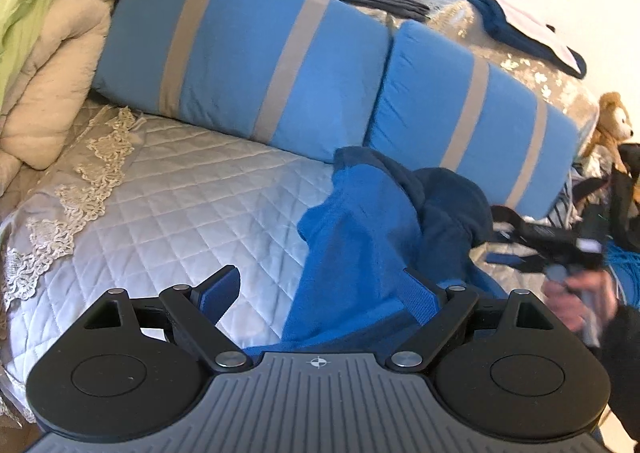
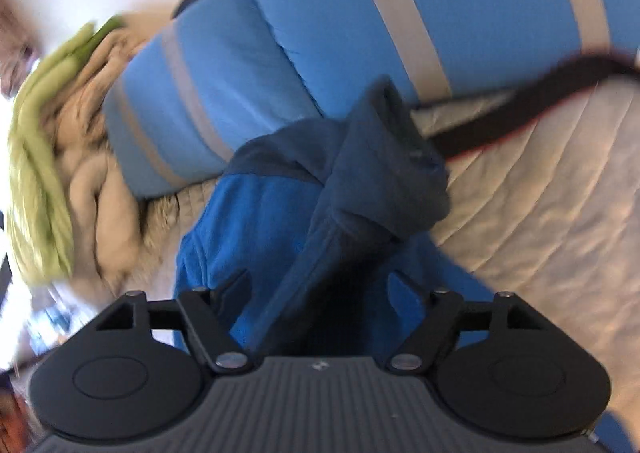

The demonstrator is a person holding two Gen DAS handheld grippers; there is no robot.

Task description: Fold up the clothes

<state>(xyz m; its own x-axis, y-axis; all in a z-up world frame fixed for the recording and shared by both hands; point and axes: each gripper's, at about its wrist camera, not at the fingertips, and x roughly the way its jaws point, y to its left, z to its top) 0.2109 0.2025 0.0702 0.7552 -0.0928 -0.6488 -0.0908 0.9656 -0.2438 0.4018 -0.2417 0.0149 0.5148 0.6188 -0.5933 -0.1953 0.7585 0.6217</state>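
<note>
Hoodie bunched between right gripper's spread fingers.

even, bright daylight; soft sheen on the quilted cover. left wrist view mostly sharp, motion-smeared only at the hand. right wrist view blurred throughout, tilted. fisheye bending at all edges

Each gripper, left and right, has a ribbed grey body, black round-lobed side plates, silver pivot screws and a small crosshair mark. A dark sleeve shows.
</note>
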